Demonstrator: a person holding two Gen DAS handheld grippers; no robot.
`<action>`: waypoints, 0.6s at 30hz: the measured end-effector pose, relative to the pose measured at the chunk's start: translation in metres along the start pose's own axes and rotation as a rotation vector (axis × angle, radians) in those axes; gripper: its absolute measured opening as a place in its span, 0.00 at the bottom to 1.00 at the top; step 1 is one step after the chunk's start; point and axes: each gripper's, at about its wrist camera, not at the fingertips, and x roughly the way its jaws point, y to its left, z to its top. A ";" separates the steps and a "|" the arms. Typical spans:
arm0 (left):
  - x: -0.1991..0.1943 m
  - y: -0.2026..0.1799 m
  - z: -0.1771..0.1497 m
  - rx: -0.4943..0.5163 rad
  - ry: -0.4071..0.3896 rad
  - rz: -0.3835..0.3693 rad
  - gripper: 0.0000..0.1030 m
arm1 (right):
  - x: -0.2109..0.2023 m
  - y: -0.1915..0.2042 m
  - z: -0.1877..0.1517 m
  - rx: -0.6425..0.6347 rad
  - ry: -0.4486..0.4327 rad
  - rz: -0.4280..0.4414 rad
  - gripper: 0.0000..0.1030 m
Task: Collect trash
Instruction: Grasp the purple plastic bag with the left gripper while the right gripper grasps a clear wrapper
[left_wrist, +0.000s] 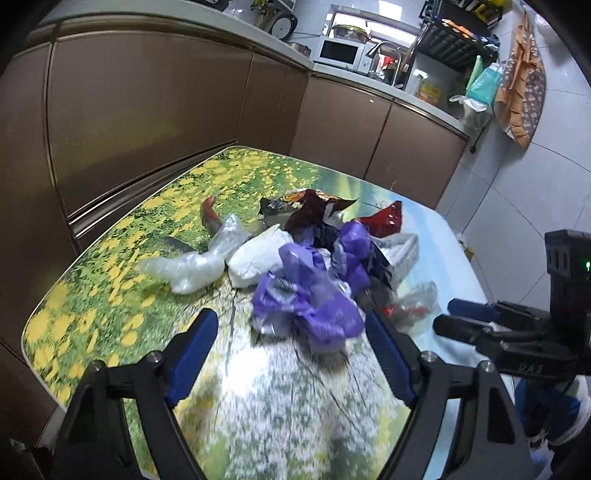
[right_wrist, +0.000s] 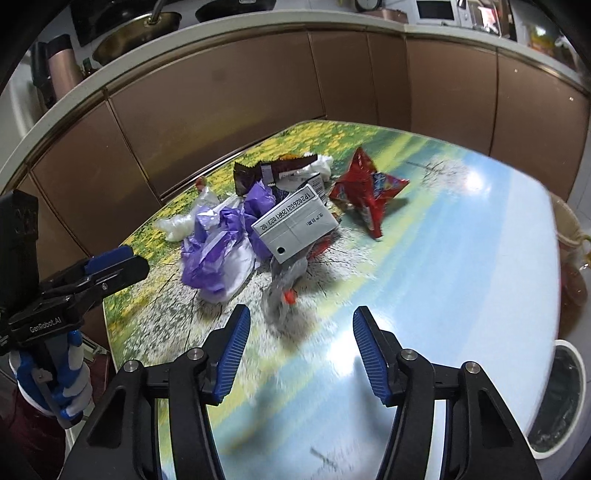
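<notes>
Cabinets (left_wrist: 155, 110) with brown doors wrap the far side of my view, and a worktop above them carries a white microwave (left_wrist: 338, 51) far off in the left wrist view. Nearer, the table (right_wrist: 461, 236) fills most of both views, its top printed with yellow flowers on the left and pale blue on the right. At the right edge of the right wrist view I see a round bin (right_wrist: 557, 398) with a dark liner, just beside the table and lower than its top.

Trash lies heaped near the middle of the table. The purple plastic bag (left_wrist: 306, 295) is the largest piece, crumpled on the near side of the heap. A grey carton (right_wrist: 295, 229) with printed code lies tilted on the pile beside it. A red snack wrapper (right_wrist: 365, 192) stands apart to the right, and a dark brown wrapper (left_wrist: 314, 210) sits at the far side. A clear plastic bag (left_wrist: 192, 266) trails off to the left, and a small clear wrapper (right_wrist: 284, 291) with an orange bit lies nearest my right claw.

My left claw (left_wrist: 291, 332) is spread wide around the near end of the purple bag; I cannot tell whether its right finger touches it. My right claw (right_wrist: 301, 332) is parted and holds nothing, just short of the clear wrapper.
</notes>
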 end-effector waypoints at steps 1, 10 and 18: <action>0.006 0.002 0.003 -0.011 0.012 0.000 0.73 | 0.007 -0.001 0.003 0.008 0.012 0.008 0.52; 0.044 0.011 0.014 -0.060 0.093 0.019 0.65 | 0.030 -0.006 0.013 0.025 0.037 0.056 0.43; 0.055 0.011 0.008 -0.082 0.131 0.029 0.39 | 0.033 -0.006 0.009 0.022 0.048 0.098 0.08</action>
